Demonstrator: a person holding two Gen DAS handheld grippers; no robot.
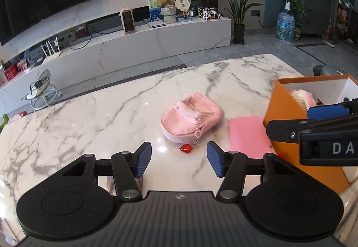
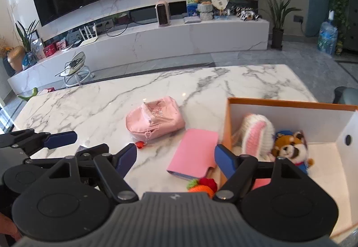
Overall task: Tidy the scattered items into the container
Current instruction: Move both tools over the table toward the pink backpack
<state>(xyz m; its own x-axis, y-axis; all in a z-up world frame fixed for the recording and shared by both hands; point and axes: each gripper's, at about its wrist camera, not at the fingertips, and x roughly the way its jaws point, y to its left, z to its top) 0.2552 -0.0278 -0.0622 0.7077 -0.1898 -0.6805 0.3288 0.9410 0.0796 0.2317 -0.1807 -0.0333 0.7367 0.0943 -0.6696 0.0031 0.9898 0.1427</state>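
Note:
A small pink backpack (image 1: 192, 116) with a red heart charm (image 1: 185, 148) lies on the marble table (image 1: 89, 117); it also shows in the right wrist view (image 2: 155, 120). A pink notebook (image 2: 193, 153) lies beside the orange box (image 2: 290, 105), which holds a knitted pink-and-white item (image 2: 257, 133) and a red panda plush (image 2: 290, 148). A crocheted orange and red toy (image 2: 202, 186) lies by the box's near corner. My left gripper (image 1: 178, 161) is open and empty, just short of the backpack. My right gripper (image 2: 175, 157) is open and empty above the notebook.
The orange box (image 1: 288, 112) stands at the table's right side. The left gripper (image 2: 60, 138) reaches in at the left of the right wrist view. Beyond the table's far edge are a TV console (image 1: 138, 45), a plant and a water bottle.

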